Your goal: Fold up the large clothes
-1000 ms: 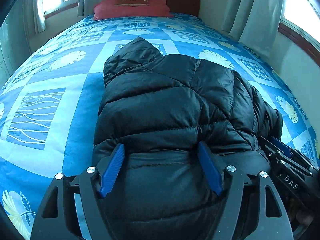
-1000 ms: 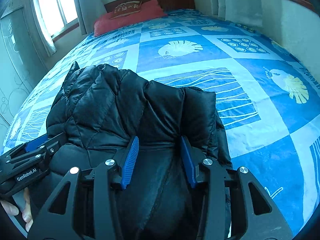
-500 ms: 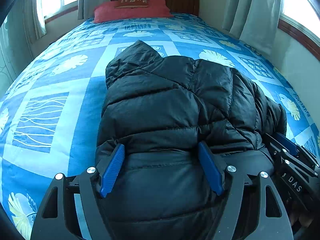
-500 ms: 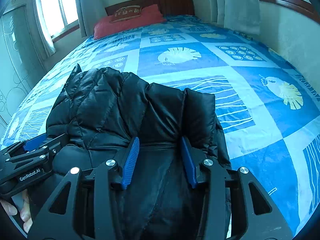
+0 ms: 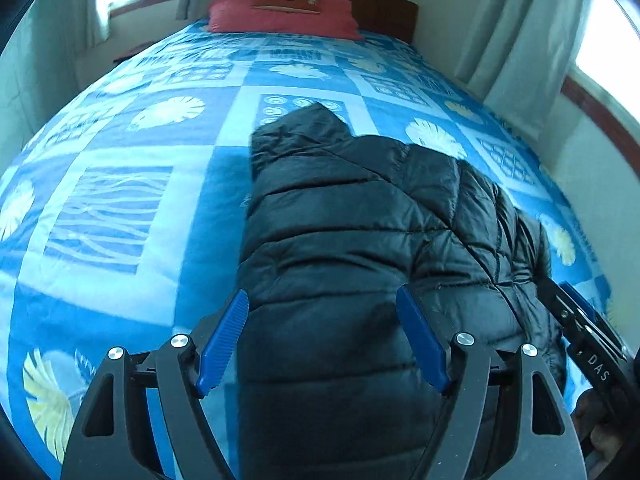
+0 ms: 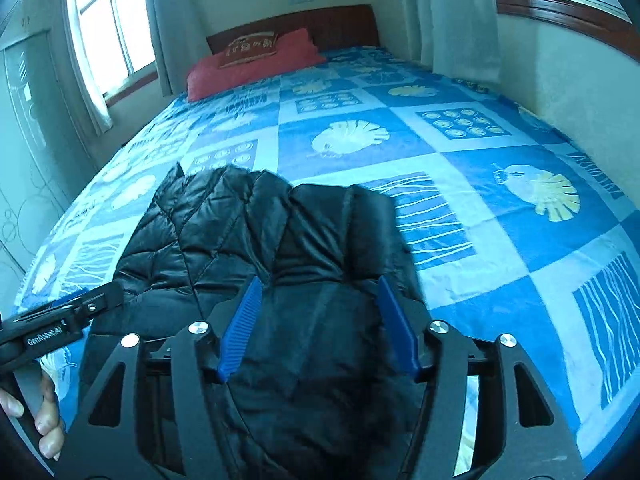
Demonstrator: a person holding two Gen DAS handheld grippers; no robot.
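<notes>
Blue bedspread (image 5: 120, 216) with white leaf squares covers the big bed, and a red pillow (image 6: 256, 68) sits at the head, up at twelve o'clock.

A black puffer jacket (image 5: 340, 232) lies on the bedspread near the foot of the bed, in a thick bundle. Its pointed hood tip sticks out toward twelve o'clock. The fabric is shiny, puffy and stitched in rows, so it will likely spring back up when let go.

The right gripper (image 6: 318, 320) has just been opening its jaws. A second ago its blue pads squeezed a pinch of jacket; now they stand wide, with the jacket under and between them but not squeezed. The left gripper (image 5: 322, 336) is open wide too, as it was before, with the jacket below it. Both views now show more of the bed than a second ago, so both grippers seem to be lifting away.

This probably means one fold is done and the jacket is let go.
</notes>
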